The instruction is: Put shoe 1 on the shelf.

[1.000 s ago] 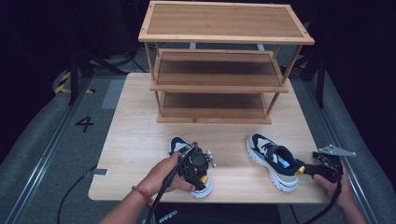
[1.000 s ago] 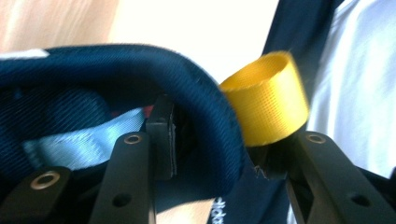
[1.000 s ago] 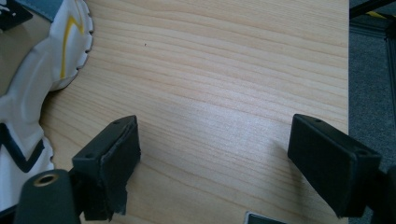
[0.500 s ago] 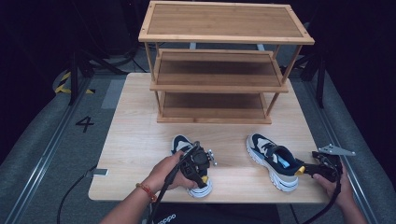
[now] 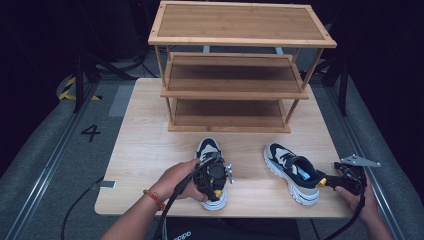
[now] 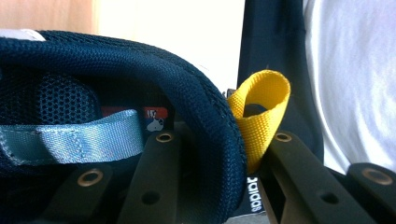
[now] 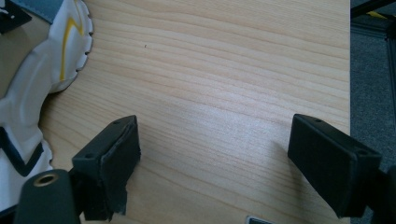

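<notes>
The left tool (image 5: 216,176) is clamped on the heel collar of the left shoe (image 5: 210,150): in the left gripper view one jaw sits inside the padded navy collar (image 6: 205,116) and the other outside it, just beside the yellow pull loop (image 6: 259,109), its jaws having just been closing onto that collar. The shoe rests on the desk (image 5: 145,150), in front of the wooden rack (image 5: 235,90), toe pointing towards it.

The right tool (image 5: 336,181) has its jaws well apart with nothing between them; in the right gripper view bare wood lies between the two pads, and the white sole of the right shoe (image 7: 28,93) is off to one side, not touching them. In the high view that tool sits just behind the heel of the right shoe (image 5: 292,170), which is also on the desk in front of the rack.

As I judge it, the work is putting the pair onto the rack, and it is at an early stage: one shoe is gripped but not lifted, the other is approached but ungripped, and all three shelves of the rack are empty. Lifting, carrying and placing both shoes remain.
</notes>
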The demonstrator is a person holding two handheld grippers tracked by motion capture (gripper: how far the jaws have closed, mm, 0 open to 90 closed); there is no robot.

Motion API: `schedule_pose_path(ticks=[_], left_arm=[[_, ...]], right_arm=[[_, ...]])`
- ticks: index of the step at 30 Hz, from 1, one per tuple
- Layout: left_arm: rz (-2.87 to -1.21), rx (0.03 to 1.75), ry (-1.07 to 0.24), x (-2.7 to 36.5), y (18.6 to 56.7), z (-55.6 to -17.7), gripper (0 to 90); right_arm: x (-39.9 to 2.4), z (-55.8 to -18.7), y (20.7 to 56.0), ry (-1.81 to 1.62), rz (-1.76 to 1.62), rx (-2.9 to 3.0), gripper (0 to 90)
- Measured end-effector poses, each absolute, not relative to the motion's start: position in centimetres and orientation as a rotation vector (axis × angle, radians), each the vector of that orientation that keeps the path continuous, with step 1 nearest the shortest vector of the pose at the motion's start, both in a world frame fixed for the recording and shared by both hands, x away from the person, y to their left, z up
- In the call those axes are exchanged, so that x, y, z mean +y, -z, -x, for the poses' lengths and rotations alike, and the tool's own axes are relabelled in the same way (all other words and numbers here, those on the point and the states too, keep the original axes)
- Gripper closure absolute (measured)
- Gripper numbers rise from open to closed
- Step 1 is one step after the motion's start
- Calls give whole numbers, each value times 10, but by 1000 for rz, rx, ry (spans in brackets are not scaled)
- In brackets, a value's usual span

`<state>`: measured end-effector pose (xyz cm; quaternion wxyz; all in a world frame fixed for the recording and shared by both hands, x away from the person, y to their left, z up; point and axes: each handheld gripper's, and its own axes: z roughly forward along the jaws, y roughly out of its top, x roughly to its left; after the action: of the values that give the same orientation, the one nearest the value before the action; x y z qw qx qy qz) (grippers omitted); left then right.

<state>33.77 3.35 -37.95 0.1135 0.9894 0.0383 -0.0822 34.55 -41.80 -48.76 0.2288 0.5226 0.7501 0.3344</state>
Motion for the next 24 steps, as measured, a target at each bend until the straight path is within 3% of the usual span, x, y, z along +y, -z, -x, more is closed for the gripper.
schedule_pose_path(ticks=[24], left_arm=[[-2885,-124,87,1,280,-342,755]], right_arm=[[-418,-345,488,-920,-1439,2065,172]])
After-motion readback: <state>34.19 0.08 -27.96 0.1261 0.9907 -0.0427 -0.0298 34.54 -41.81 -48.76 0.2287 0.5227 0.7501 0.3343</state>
